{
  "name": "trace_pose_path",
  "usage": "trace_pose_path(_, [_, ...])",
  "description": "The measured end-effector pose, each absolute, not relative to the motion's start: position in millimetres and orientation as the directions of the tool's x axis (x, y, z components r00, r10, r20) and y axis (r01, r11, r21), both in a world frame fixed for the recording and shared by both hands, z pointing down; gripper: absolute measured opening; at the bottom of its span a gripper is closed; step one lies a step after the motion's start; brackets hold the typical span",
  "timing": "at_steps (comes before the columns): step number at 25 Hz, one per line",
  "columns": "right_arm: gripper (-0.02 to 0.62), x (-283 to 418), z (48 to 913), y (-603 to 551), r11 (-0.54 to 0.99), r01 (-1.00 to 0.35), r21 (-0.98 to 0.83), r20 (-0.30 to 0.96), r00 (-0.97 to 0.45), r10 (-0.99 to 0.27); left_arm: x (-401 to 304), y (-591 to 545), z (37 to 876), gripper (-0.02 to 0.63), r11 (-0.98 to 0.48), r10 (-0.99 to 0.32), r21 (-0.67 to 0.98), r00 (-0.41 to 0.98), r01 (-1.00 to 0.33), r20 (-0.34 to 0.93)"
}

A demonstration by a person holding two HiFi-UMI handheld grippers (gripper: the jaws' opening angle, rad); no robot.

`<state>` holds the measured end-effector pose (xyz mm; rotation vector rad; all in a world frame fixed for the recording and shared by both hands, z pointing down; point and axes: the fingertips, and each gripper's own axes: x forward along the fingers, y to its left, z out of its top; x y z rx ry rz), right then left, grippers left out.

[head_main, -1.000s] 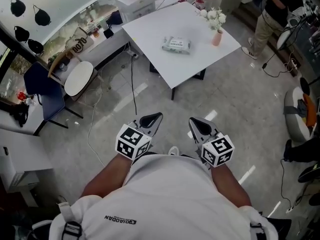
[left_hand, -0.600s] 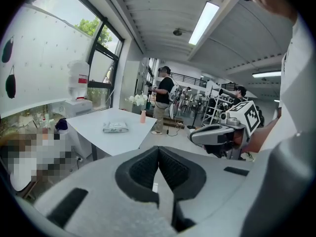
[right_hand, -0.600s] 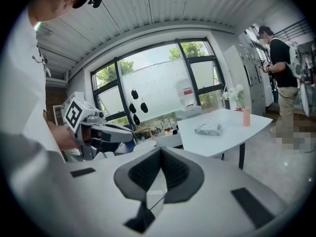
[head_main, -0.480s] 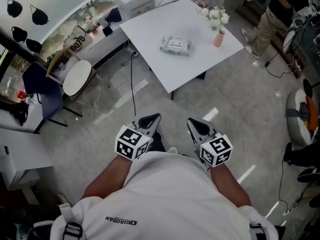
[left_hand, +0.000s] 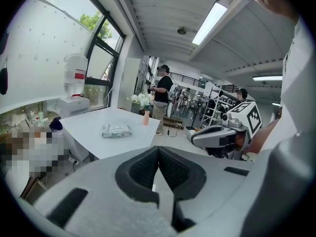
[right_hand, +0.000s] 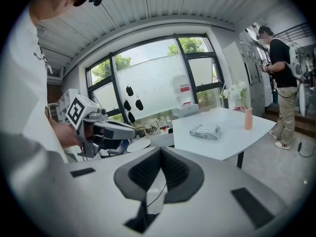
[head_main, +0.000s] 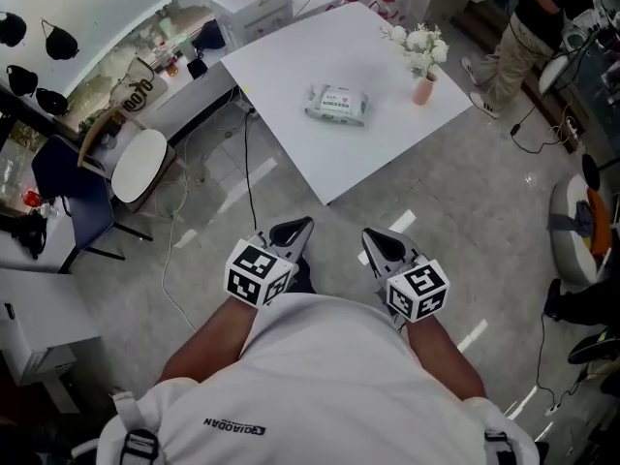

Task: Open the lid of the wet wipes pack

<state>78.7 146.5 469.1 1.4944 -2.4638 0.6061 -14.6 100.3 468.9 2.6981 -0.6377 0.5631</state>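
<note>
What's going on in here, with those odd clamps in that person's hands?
A person holds a grey two-jaw left gripper and right gripper, both shut and empty, above the floor. The soft green-and-white wet wipes pack lies untouched on the white square table ahead, near a pink vase of white flowers. Neither gripper is near it yet.
</note>
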Motion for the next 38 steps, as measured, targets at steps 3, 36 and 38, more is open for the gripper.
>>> trace_pose_path(3, [0.006, 80, 465, 115, 0.403, -0.885, -0.233, 0.377, -0.464, -0.802, -11, 68, 464, -0.002, -0.862, -0.349, 0.197, 0.829, -0.467, 0.436])
trace_pose_path(36, [0.006, 80, 463, -108, 0.222, -0.962, -0.161, 0.462, -0.272, -0.844, -8, -168, 471, -0.002, -0.934, -0.170, 0.220, 0.891, -0.282, 0.421])
trace_pose_path(38, [0.006, 82, 460, -113, 0.239, -0.962, -0.135, 0.460, -0.275, -0.845, -6, -171, 472, -0.002, -0.932, -0.176, 0.220, 0.891, -0.288, 0.419])
